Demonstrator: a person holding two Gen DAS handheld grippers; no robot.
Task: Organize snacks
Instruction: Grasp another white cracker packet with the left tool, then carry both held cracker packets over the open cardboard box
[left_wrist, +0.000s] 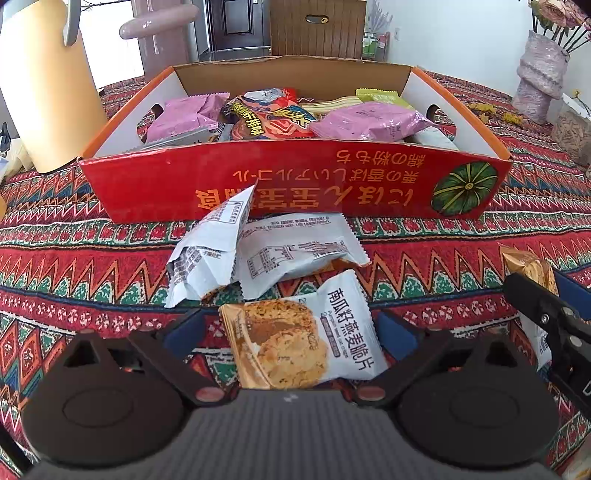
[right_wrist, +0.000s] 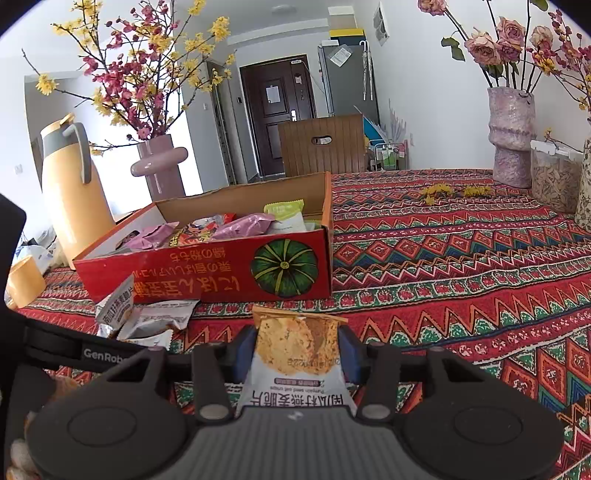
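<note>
A red cardboard box (left_wrist: 295, 181) with a pumpkin print holds several snack packets, pink, green and red. It also shows in the right wrist view (right_wrist: 207, 273). In front of it lie two grey-white packets (left_wrist: 258, 251), back side up. My left gripper (left_wrist: 291, 332) is open, its blue pads on either side of an oat crisp packet (left_wrist: 303, 336) lying on the cloth. My right gripper (right_wrist: 295, 350) is shut on another oat crisp packet (right_wrist: 295, 354), held above the cloth. It shows at the right edge of the left wrist view (left_wrist: 532, 269).
A patterned red tablecloth (right_wrist: 461, 277) covers the table. A yellow thermos jug (right_wrist: 70, 192) and a pink vase (right_wrist: 159, 166) stand left of the box. A textured vase with roses (right_wrist: 511, 136) and a container (right_wrist: 554, 177) stand far right.
</note>
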